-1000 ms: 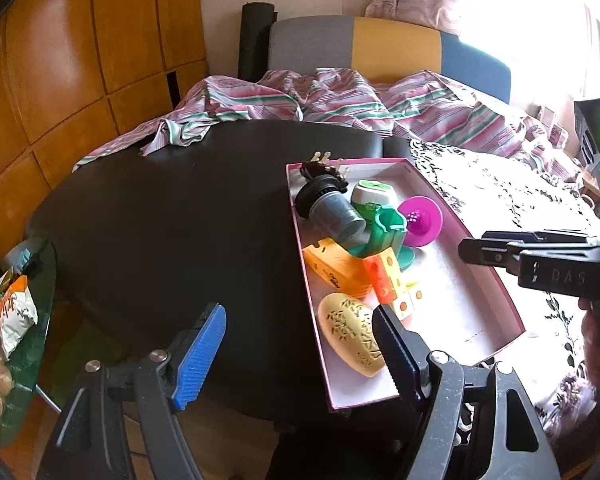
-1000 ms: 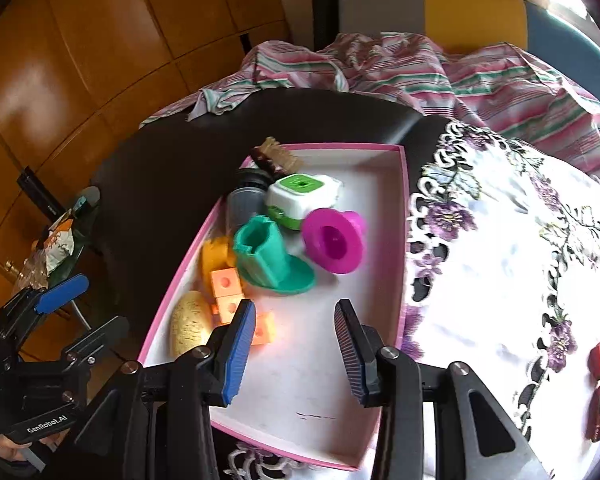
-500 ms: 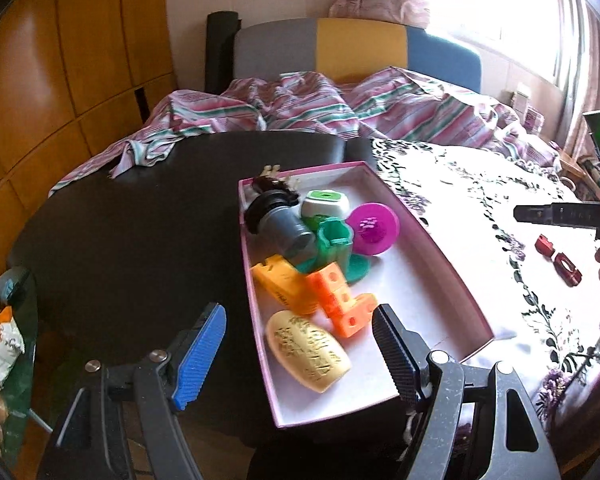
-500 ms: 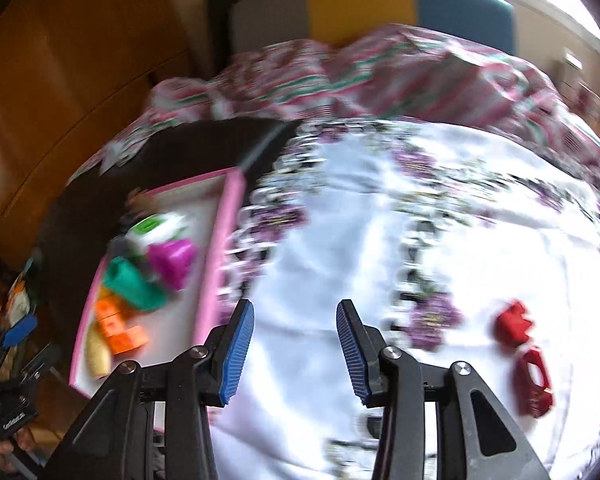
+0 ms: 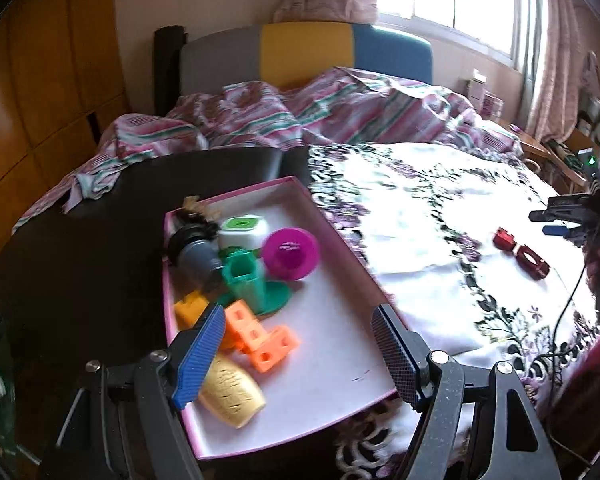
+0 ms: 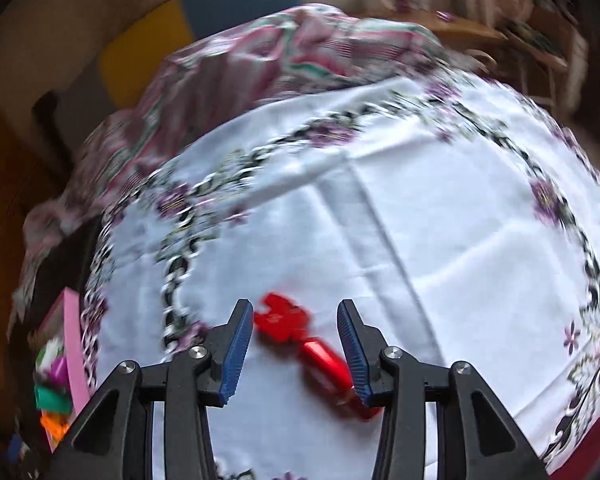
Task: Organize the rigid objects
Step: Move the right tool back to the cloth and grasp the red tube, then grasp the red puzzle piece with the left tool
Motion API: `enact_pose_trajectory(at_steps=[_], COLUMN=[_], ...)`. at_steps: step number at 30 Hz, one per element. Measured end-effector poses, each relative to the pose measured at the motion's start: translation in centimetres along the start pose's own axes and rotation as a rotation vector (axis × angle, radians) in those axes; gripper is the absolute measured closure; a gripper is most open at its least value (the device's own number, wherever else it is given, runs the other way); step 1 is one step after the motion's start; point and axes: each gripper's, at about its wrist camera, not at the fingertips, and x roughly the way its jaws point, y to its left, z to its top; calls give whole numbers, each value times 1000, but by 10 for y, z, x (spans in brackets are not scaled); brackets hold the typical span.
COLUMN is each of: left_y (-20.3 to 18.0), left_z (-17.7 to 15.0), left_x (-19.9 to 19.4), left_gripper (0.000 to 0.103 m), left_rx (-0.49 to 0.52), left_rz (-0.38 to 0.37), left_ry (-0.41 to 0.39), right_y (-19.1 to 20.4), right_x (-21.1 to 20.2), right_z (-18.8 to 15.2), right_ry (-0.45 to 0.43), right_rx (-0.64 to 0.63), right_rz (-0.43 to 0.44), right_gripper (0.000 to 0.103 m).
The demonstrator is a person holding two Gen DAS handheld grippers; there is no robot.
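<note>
Judging from how things are lying now, most of the sorting is looking finished: the pink tray [image 5: 332,232] is already holding a magenta cup [image 5: 290,254], a green funnel-like piece [image 5: 248,286], a grey cup [image 5: 198,258], a white box with a green lid [image 5: 242,230], orange blocks [image 5: 260,338] and a yellow oval piece [image 5: 232,390]. Two red parts are remaining outside, lying on the flowered tablecloth [image 6: 440,220] well apart from the tray: the first red part [image 6: 282,318] and the second red part [image 6: 326,364], which seem to be touching each other, though the blur is making this uncertain.

The right gripper [image 6: 296,350] is hovering just above these two parts with its tongs spread apart, holding nothing, and the red parts are showing between the blue pads. The left gripper [image 5: 300,354] is waiting over the near end of the tray, its tongs also wide apart and empty.

Nothing is standing between the right gripper and the red parts. I am thinking the closeness of the two parts is the main difficulty, since closing on one may be pushing the other. A striped blanket [image 5: 300,112] is lying behind the table, and a black cable [image 5: 568,304] is hanging at the right edge.
</note>
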Motion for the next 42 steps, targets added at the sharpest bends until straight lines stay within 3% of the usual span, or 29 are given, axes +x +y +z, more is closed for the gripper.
enact_pose_trajectory(at_steps=[3,7,10,14,24,25,26,27,32,37,42], left_y=[-17,-46,-68,-90,-109,-110,-111,-113,-127,-160,-201], left_z=[4,12,17,19,20,21,23,25,36,48,61], left_x=[7,17,27,34,50,52,54,57,69,90,115], left_gripper=[27,26,26,26,26,26,26,26,26,26,26], left_rx=[29,76,104,126,161,161,160,161,175,218,294], left_rz=[-28,-90,-136,-170,-210,-212,-213,-213,-244,-306,-389], left_ry=[12,31,55,79,122,127,130,131,134,148,158], right_y=[-19,-16,-8,1,9,10,13,17,17,-9,-24], right_x=[2,11,16,18,36,38,38,37,34,25,22], right_z=[3,0,-1,-4,-16,-18,-21,-23,-24,-15,-5], right_ry=[21,68,91,108,207,217,210,198,183,143,127], right_rx=[108,96,59,8,-95,-116,-147,-182,-187,-67,52], right_rz=[16,4,24,19,-59,-90,-141,-191,-199,-242,-211], right_gripper=[59,59,59,48,47,49,67,78,79,79,79])
